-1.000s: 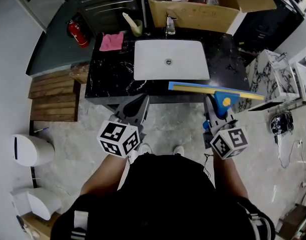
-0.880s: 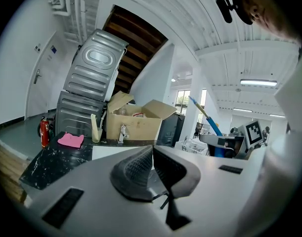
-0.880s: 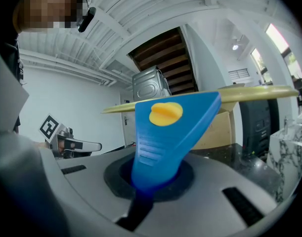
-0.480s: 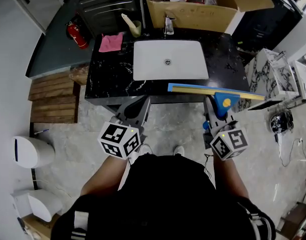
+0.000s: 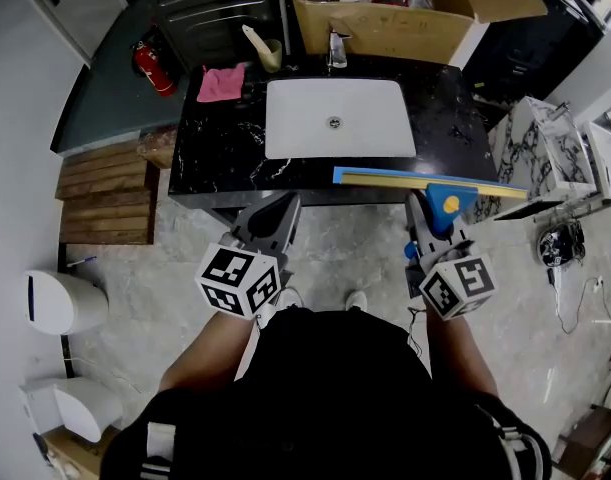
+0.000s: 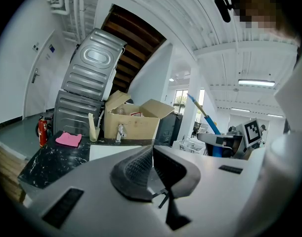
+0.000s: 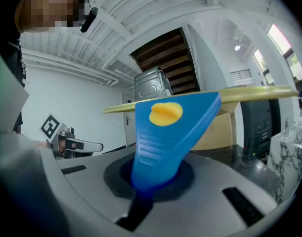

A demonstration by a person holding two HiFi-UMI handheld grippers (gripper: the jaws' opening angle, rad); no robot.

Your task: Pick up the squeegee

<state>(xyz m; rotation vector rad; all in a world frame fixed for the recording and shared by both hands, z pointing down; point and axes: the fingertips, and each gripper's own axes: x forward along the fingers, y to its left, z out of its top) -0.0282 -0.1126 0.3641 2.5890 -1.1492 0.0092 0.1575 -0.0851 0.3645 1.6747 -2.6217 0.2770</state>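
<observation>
The squeegee (image 5: 440, 190) has a blue handle with a yellow knob and a long yellow-and-blue blade. In the head view its blade lies across the front right edge of the black counter (image 5: 215, 153). My right gripper (image 5: 433, 226) is shut on the blue handle (image 7: 163, 137), and the blade (image 7: 249, 94) runs level above the jaws in the right gripper view. My left gripper (image 5: 277, 218) hangs in front of the counter with its jaws shut on nothing (image 6: 151, 169). Both grippers are held level in front of the person's body.
A white sink (image 5: 335, 118) with a tap (image 5: 337, 48) is set into the counter. A pink cloth (image 5: 223, 83) and a cup with a brush (image 5: 270, 53) lie at the back left. An open cardboard box (image 5: 395, 13) stands behind. A red fire extinguisher (image 5: 155, 66) stands at the left.
</observation>
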